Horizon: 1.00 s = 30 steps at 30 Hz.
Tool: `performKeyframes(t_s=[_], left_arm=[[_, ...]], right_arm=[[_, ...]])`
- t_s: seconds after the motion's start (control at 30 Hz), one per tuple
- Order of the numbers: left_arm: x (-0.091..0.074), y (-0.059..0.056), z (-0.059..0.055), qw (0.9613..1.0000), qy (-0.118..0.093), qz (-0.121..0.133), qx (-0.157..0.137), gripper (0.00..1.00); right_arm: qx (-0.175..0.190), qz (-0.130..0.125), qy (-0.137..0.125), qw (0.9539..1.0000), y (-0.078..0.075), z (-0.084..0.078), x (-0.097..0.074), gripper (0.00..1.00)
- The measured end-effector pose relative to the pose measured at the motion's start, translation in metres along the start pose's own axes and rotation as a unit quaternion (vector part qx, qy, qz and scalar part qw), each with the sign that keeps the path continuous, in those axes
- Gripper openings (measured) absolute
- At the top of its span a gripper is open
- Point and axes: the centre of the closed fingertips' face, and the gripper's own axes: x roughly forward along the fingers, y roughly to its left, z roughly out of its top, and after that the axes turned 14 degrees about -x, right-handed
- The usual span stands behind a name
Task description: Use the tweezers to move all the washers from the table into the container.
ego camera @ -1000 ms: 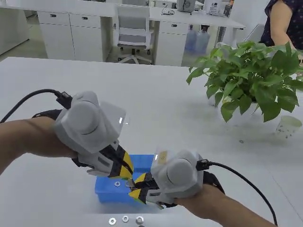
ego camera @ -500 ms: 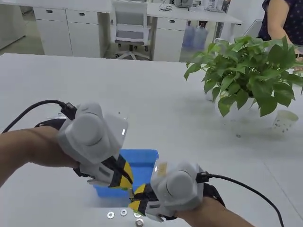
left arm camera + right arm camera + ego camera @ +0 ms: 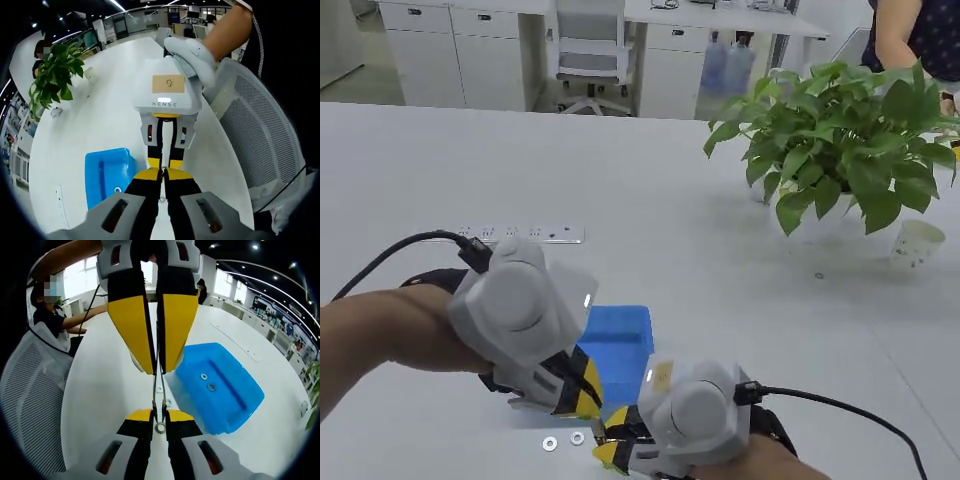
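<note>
Above the white tabletop [image 3: 100,390] we see the left claw [image 3: 158,367] and right claw [image 3: 159,415] pinching the tweezers [image 3: 154,397]; a washer [image 3: 160,428] lies between the right claw's tips, beside the blue container [image 3: 235,395].

We hold two matching tools. Our left gripper [image 3: 590,404] and right gripper [image 3: 606,452] have rounded, pale grey plastic bodies. Their jaws are black with yellow tips, and the grey jaw bases each have a dark oval slot [image 3: 108,457]. A black cable [image 3: 388,240] runs from the left one and another black cable [image 3: 840,405] from the right. Black straps [image 3: 424,278] wrap our wrists. The right gripper carries a tan sticker [image 3: 168,83] with a handwritten mark, above grey lettering [image 3: 165,104] reading XENSE. A small white light [image 3: 588,300] glows on the left body.
</note>
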Motion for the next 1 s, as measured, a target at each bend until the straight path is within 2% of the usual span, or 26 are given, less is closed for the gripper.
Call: performKeyframes(t_s=[0.33, 0.67, 1.0], left_arm=[[0.01, -0.007, -0.004, 0.9999, 0.005, -0.012, 0.001, 0.06], [0.017, -0.007, -0.007, 0.9998, 0.012, -0.014, 0.005, 0.06], [0.018, -0.006, -0.001, 0.9999, 0.005, -0.014, 0.006, 0.06]], right_arm=[[0.008, 0.007, 0.004, 0.9999, 0.008, -0.008, 0.003, 0.11], [0.012, 0.012, 0.01, 0.9998, 0.011, -0.015, 0.006, 0.11], [0.011, 0.011, 0.008, 0.9998, 0.008, -0.015, 0.005, 0.12]])
